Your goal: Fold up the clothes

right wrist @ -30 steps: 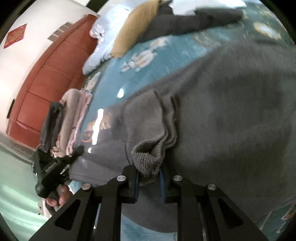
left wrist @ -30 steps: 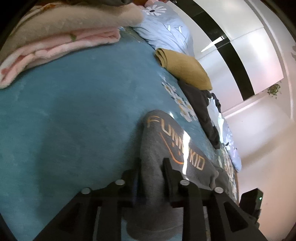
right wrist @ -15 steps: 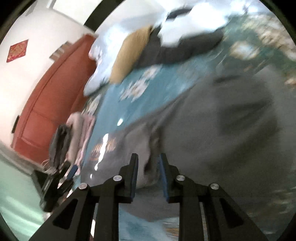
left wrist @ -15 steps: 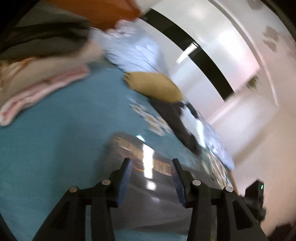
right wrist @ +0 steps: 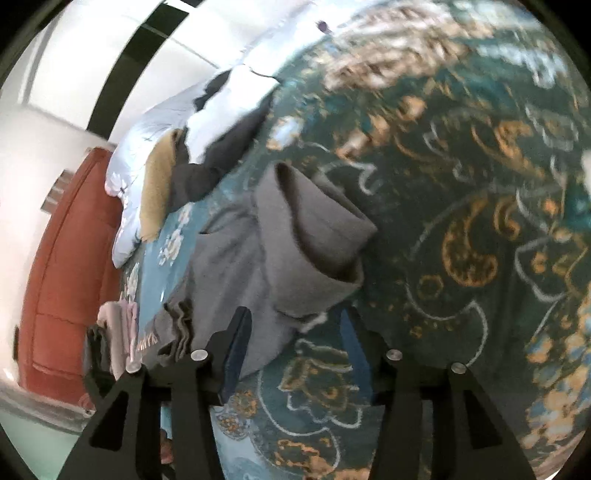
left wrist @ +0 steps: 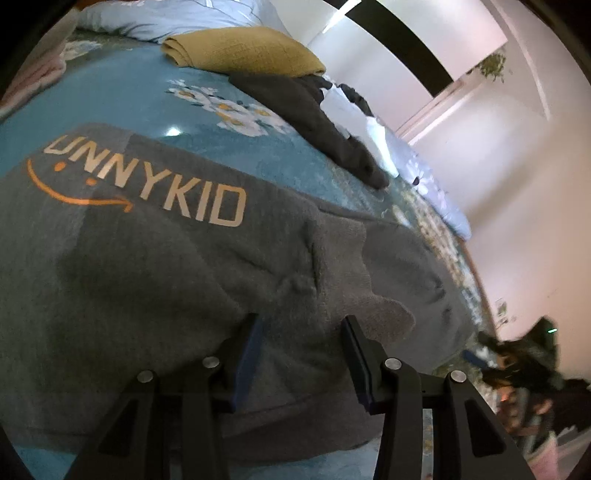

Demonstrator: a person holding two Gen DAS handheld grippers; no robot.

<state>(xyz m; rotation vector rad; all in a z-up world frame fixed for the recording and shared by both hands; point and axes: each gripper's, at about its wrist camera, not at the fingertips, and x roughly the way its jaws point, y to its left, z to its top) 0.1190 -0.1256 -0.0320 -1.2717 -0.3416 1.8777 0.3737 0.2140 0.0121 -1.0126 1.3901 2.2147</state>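
A grey sweatshirt with pale lettering and an orange smile lies spread on the teal bedspread. My left gripper hangs open just above its lower part, with nothing between the fingers. In the right wrist view the same sweatshirt lies folded over, its hood or sleeve end curled up on the patterned cover. My right gripper stands open over the sweatshirt's near edge, holding nothing.
A mustard folded cloth, a dark garment and pale blue bedding lie at the bed's far side. A folded stack sits at the left by a red-brown headboard. The bed's edge runs at the right.
Both grippers have let go of the grey sweatshirt and opened wide. The sweatshirt now lies flat on the bed; both views have swung across it.
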